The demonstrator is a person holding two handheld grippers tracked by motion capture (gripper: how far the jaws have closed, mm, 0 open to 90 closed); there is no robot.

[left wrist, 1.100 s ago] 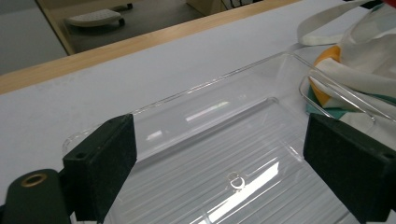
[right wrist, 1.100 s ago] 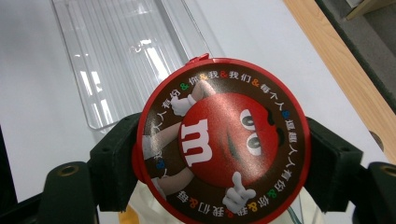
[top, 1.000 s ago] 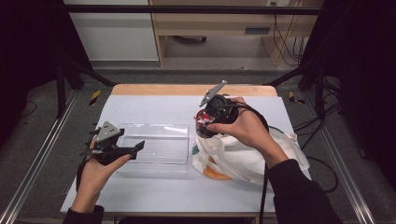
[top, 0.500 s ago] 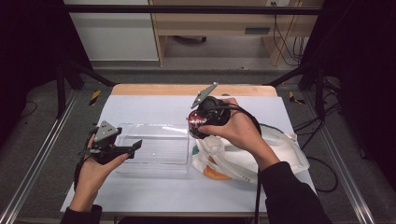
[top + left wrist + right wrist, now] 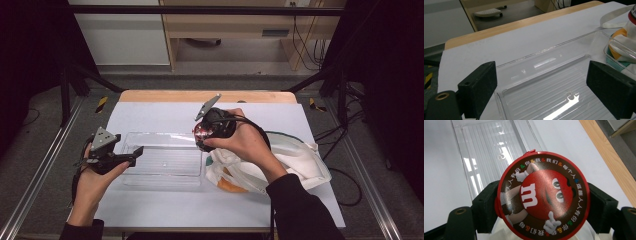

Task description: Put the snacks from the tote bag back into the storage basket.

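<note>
1. The table [image 5: 165,210], covered in a pale sheet with a wooden strip along its far edge, carries everything in the high view.
2. A white cloth bag [image 5: 300,157] with orange and green showing inside lies on the right half of the table, partly under the person's right forearm.
3. A clear plastic tray [image 5: 165,160] with a ribbed floor sits left of centre, its right end just beside the bag. In the left gripper view the tray [image 5: 544,82] lies empty, straight ahead.
4. The left gripper [image 5: 131,155] hovers at the tray's left end and points right along it; its jaws stand wide apart with nothing between them, as the left gripper view shows.
5. The right gripper [image 5: 199,136] is above the tray's far right corner, beside the bag.
6. A round candy container with a red lid [image 5: 542,197], printed with a red cartoon character and a ring of characters, sits between the right gripper's jaws, which press on its two sides. In the high view it [image 5: 201,132] is off the table, over the tray's right end.
</note>
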